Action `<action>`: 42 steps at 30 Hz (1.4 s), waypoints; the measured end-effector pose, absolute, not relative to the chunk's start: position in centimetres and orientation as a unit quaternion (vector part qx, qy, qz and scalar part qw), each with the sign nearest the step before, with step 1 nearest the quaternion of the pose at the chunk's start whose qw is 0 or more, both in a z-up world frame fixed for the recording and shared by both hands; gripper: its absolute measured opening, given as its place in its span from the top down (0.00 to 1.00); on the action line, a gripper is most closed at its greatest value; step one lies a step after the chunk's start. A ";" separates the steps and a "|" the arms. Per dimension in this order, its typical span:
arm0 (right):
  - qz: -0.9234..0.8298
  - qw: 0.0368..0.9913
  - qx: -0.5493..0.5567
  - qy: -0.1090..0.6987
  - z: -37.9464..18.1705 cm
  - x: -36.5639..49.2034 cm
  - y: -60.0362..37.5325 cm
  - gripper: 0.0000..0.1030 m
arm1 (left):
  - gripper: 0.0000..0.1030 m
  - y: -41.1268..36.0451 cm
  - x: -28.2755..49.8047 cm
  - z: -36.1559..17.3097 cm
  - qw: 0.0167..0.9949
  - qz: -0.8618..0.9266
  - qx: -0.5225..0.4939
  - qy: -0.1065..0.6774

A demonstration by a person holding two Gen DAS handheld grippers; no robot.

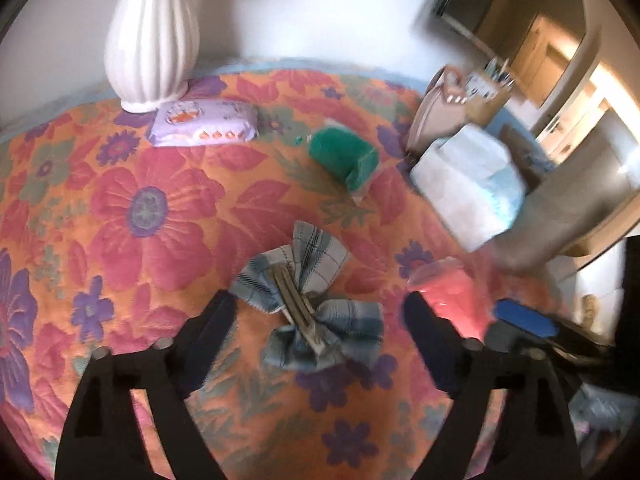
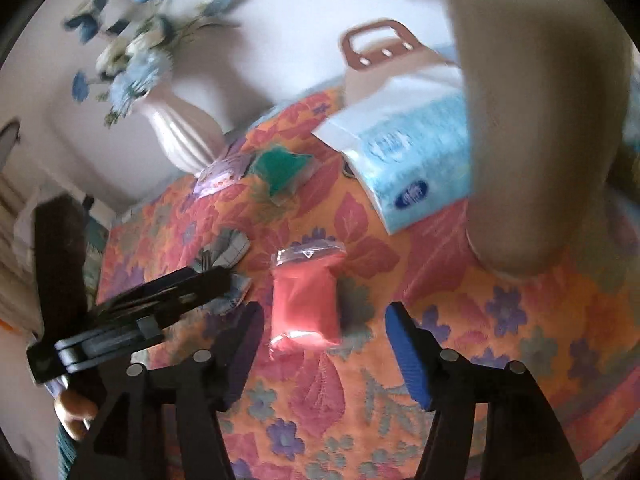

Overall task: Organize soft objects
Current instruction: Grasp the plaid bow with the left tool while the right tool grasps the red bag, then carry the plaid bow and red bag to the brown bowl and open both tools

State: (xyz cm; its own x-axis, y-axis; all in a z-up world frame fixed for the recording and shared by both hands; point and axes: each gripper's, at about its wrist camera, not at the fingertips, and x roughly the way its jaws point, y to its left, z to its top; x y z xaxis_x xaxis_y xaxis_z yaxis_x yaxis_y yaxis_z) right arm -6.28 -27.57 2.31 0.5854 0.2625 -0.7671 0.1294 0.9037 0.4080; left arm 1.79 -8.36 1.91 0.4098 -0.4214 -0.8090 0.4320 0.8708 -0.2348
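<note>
Left wrist view: looks steeply down, close over the table (image 1: 132,216), toward the white vase (image 1: 150,36) by the wall.
Right wrist view: low and near, tilted, facing the same way.
Shared: checked cloth (image 1: 308,300), pink packet (image 2: 306,300), green packet (image 1: 344,156).

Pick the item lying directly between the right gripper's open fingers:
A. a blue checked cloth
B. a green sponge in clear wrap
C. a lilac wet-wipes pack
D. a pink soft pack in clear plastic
D: the pink soft pack in clear plastic lies on the floral cloth, centred ahead of the open right gripper.
</note>
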 end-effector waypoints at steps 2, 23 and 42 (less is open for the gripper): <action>0.053 0.864 0.190 0.463 2.3 -5.6 -26.7 0.23 | 0.45 -9.5 1.3 1.8 0.851 -0.236 0.047 0.467; 0.026 0.893 0.076 0.442 1.2 -5.0 -23.2 0.61 | 0.80 -5.9 0.1 2.4 0.883 -0.225 -0.029 0.412; -0.044 0.896 0.117 0.427 3.8 -13.1 -31.7 0.61 | 0.80 -11.3 -5.8 3.2 0.880 -0.259 -0.003 0.398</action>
State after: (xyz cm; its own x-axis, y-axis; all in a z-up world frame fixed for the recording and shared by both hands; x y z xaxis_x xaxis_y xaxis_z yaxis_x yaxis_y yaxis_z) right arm -13.06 -31.67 3.80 0.6317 0.0212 -0.7749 0.1789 0.9687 0.1723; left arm -5.75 -11.34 3.23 0.5488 -0.4594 -0.6984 0.4539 0.8653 -0.2125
